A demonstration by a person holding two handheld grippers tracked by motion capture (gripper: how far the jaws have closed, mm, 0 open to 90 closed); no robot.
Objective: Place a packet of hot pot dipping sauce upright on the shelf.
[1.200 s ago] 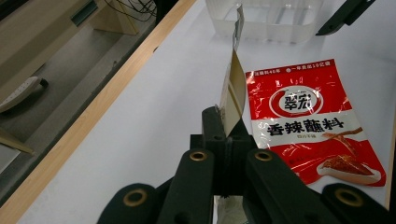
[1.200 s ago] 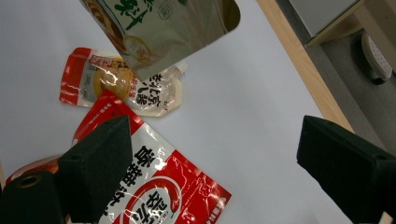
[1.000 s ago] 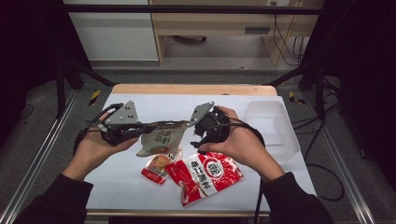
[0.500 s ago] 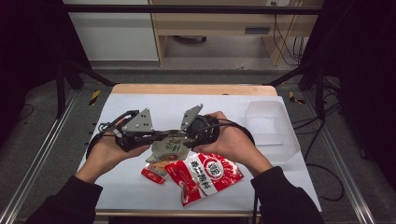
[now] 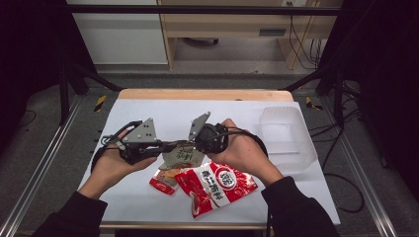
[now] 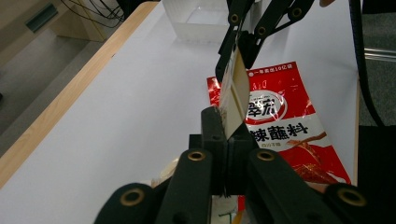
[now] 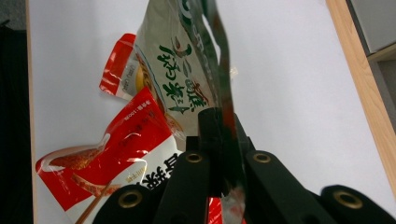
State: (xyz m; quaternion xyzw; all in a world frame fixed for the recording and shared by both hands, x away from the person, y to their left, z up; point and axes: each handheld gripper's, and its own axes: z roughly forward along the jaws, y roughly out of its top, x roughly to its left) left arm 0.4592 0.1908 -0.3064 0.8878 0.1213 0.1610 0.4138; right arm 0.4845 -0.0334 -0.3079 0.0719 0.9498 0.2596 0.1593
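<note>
Pouch (image 5: pixel 182 154) hangs between the two, off the bench: left hand-held gripper (image 5: pixel 165 146) is clamped on one edge, right hand-held gripper (image 5: pixel 190 143) has just closed on the other. Looks light, floppy and slick, so pinch the flat seams, not the belly.

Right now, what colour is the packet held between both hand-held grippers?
Pale beige packet with dark green lettering; the right gripper view shows it best.

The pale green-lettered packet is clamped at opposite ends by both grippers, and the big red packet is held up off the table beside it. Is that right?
Not quite. The big red packet is not held up; it lies flat on the white table, as the high view shows. The pale green-lettered packet is indeed clamped at opposite ends by the left gripper and the right gripper.
</note>
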